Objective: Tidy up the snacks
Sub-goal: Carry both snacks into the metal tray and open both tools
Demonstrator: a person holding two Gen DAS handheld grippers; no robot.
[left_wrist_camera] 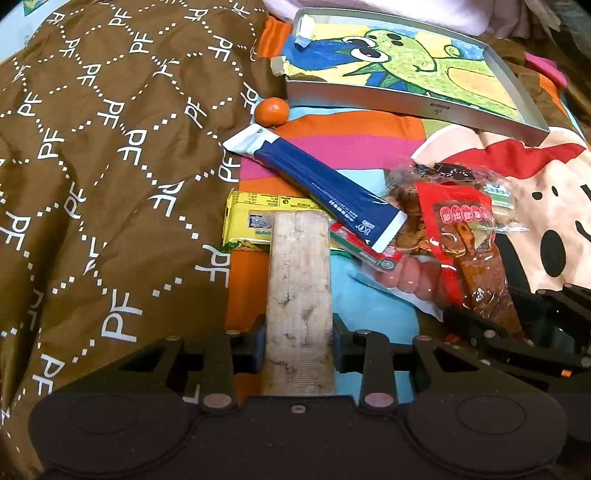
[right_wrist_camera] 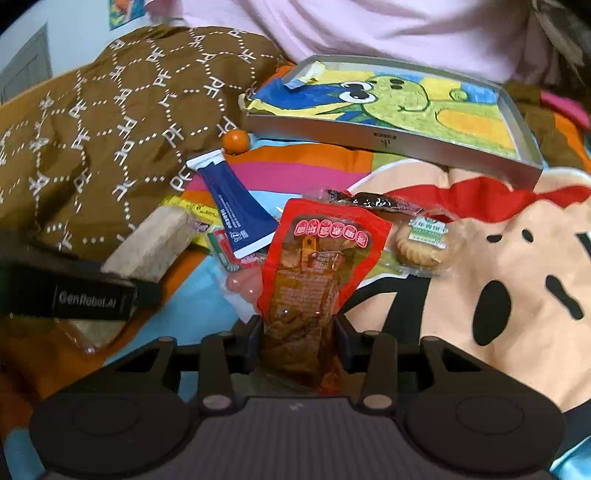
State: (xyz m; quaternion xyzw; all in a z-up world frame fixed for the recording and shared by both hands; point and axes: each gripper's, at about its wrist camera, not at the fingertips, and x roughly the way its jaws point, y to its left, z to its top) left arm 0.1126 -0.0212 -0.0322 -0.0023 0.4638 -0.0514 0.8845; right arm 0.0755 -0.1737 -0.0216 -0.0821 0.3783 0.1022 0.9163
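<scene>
My left gripper (left_wrist_camera: 299, 341) is shut on a pale beige snack bar (left_wrist_camera: 299, 288), which points forward over the snack pile; the bar also shows in the right wrist view (right_wrist_camera: 147, 251). My right gripper (right_wrist_camera: 298, 338) is shut on a red packet of brown snack (right_wrist_camera: 314, 266), also seen at the right of the left wrist view (left_wrist_camera: 469, 240). A blue tube packet (left_wrist_camera: 321, 184), a yellow packet (left_wrist_camera: 251, 218), a sausage packet (left_wrist_camera: 391, 266), a wrapped cookie (right_wrist_camera: 421, 243) and a dark wrapped sweet (right_wrist_camera: 373, 202) lie on the bedding. A metal tray (left_wrist_camera: 406, 103) with a cartoon drawing lies behind them.
A small orange (left_wrist_camera: 272, 110) lies next to the tray's near left corner. A brown quilt with PF letters (left_wrist_camera: 92, 166) fills the left. A colourful cartoon sheet (right_wrist_camera: 498, 258) covers the right. A pink cloth (right_wrist_camera: 369, 29) lies behind the tray.
</scene>
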